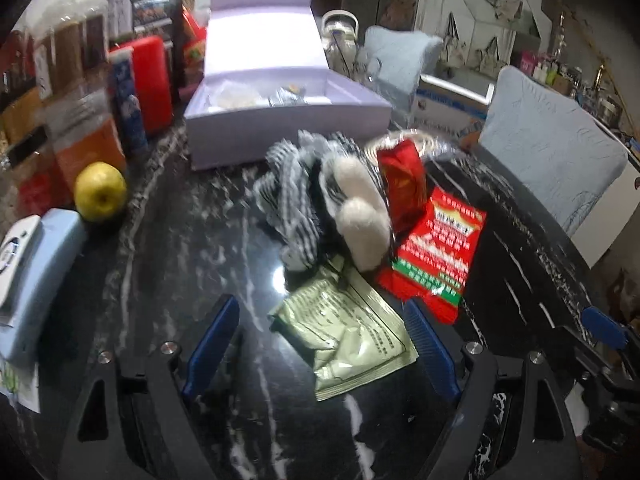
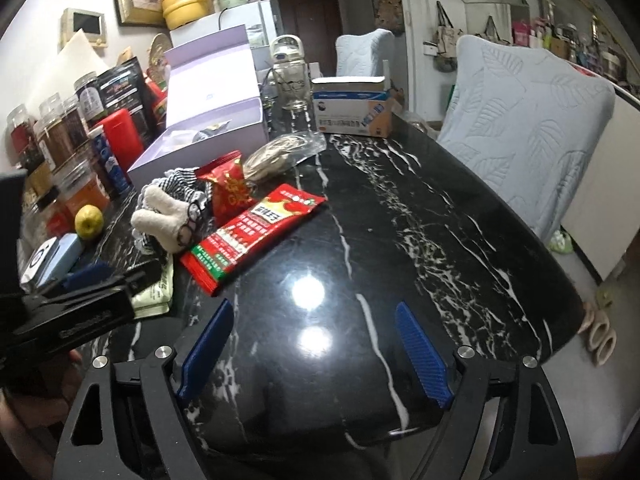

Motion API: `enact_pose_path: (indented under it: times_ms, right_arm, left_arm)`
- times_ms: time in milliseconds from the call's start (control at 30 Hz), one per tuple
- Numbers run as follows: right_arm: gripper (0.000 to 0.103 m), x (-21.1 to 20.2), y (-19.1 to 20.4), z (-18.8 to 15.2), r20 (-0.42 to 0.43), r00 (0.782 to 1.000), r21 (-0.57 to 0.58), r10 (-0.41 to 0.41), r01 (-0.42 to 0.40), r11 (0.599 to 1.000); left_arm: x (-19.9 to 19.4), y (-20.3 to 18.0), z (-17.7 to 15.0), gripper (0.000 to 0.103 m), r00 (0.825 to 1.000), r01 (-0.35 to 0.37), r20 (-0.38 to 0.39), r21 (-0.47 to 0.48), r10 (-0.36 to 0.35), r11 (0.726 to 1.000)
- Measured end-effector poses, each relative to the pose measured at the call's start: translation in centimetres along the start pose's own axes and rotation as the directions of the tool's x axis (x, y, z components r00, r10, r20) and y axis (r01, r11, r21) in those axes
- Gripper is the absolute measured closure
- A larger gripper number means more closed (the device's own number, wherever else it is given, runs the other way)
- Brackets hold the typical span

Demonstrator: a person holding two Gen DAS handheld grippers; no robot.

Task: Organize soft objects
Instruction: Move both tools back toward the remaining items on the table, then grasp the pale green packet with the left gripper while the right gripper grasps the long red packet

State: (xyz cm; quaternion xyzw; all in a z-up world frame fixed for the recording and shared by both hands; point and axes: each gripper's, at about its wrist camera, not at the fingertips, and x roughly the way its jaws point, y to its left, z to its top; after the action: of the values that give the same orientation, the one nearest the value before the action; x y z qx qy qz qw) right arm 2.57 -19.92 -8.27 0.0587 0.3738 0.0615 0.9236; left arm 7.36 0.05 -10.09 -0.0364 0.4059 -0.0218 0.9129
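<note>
A checked cloth toy with white plush parts (image 1: 320, 204) lies on the black marble table (image 1: 168, 264), also in the right wrist view (image 2: 168, 208). Beside it lie a small red pouch (image 1: 402, 184), a flat red snack packet (image 1: 436, 256) and a pale green packet (image 1: 348, 328). An open lilac box (image 1: 280, 92) stands behind them. My left gripper (image 1: 320, 344) is open, its right finger beside the green packet. My right gripper (image 2: 314, 348) is open and empty over bare table, to the right of the pile.
Jars, a red case (image 1: 154, 80) and a yellow apple (image 1: 100, 196) line the left side. A light blue device (image 1: 36, 280) lies near left. A clear bag (image 2: 280, 152), a water bottle (image 2: 288, 76) and a carton (image 2: 352, 106) stand behind. Padded chairs (image 2: 520, 120) stand on the right.
</note>
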Motion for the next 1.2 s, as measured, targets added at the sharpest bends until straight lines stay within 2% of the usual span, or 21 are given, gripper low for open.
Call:
enact_pose_path:
  times_ms: [167,400,500,567,767,867,900,1067,1200]
  right_arm:
    - [0.018,0.4,-0.9,-0.3,-0.013,1.0,0.026,-0.01,0.01,1.0]
    - [0.018,0.8,-2.0,-0.9,-0.029,1.0,0.063,-0.011,0.013,0.998]
    - [0.018,0.6,-2.2,-1.0,-0.026,1.0,0.075,-0.008,0.01,0.997]
    - [0.018,0.6,-2.3,-1.0,-0.02,1.0,0.079,-0.002,0.004,0.997]
    - [0.018,0.8,-2.1,-1.0,-0.023,1.0,0.084,0.014,-0.012,0.996]
    - [0.018,0.9,-1.7,-1.0,-0.026,0.999,0.074,0.023,-0.021,0.997]
    - [0.018,1.0,-1.5,-1.0,-0.026,0.999,0.07,0.027,-0.025,0.997]
    - [0.018,1.2,-0.7,-0.8,-0.024,0.999,0.053,0.043,-0.042,0.998]
    - [0.018,1.6,0.4,-0.4,-0.027,0.998,0.03,0.059,-0.058,0.998]
  left_arm:
    - [0.8,-0.7,-0.5,0.018,0.999,-0.049,-0.006,0.022,0.05,0.999]
    - [0.8,-0.6,-0.7,0.018,0.999,-0.046,-0.003,0.02,0.046,0.999]
    - [0.2,-0.5,-1.0,0.056,0.998,-0.043,0.038,0.018,0.042,0.999]
    - [0.0,-0.3,-1.1,0.066,0.999,-0.023,0.043,0.026,0.022,0.999]
    - [-0.8,0.8,-1.7,0.073,0.997,0.05,0.062,0.016,-0.051,0.999]
    - [-1.6,1.3,-2.0,0.079,0.995,0.076,0.069,0.005,-0.077,0.997]
    - [-2.0,1.5,-2.1,0.086,0.994,0.082,0.069,0.004,-0.083,0.997]
    - [-3.5,2.1,-2.4,0.087,0.992,0.066,0.105,0.02,-0.067,0.998]
    - [-3.6,3.1,-2.4,0.088,0.991,0.079,0.105,-0.001,-0.079,0.997]
